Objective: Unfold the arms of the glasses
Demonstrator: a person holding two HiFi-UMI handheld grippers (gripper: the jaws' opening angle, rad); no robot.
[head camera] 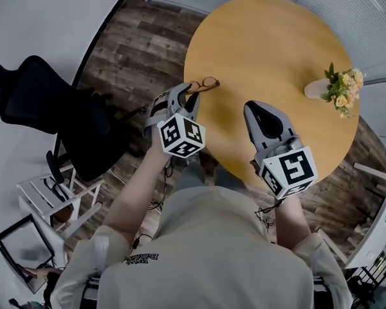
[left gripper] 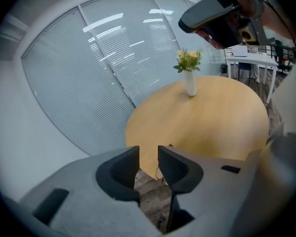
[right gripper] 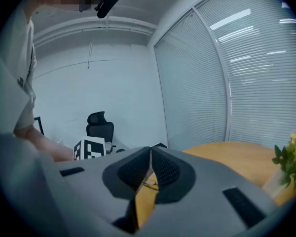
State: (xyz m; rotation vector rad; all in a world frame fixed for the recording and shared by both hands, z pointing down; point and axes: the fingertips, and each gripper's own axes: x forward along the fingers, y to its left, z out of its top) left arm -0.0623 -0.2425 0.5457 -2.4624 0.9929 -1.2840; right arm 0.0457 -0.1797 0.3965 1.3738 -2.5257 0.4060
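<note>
The glasses [head camera: 204,83], thin dark-framed, lie folded at the left edge of the round wooden table [head camera: 276,37]. My left gripper [head camera: 188,96] hovers just in front of them, open, with a clear gap between its jaws and nothing in it. In the left gripper view [left gripper: 148,154] a bit of the frame [left gripper: 160,174] shows low between the jaws at the table's rim. My right gripper [head camera: 253,108] hangs over the table's near part, shut and empty; in its own view [right gripper: 151,154] the tips meet, with the glasses [right gripper: 150,182] small beyond them.
A white vase of yellow flowers [head camera: 338,89] stands at the table's right side. A black office chair [head camera: 45,102] and a white stool [head camera: 58,195] stand on the wood floor to the left. Blinds cover the windows behind the table.
</note>
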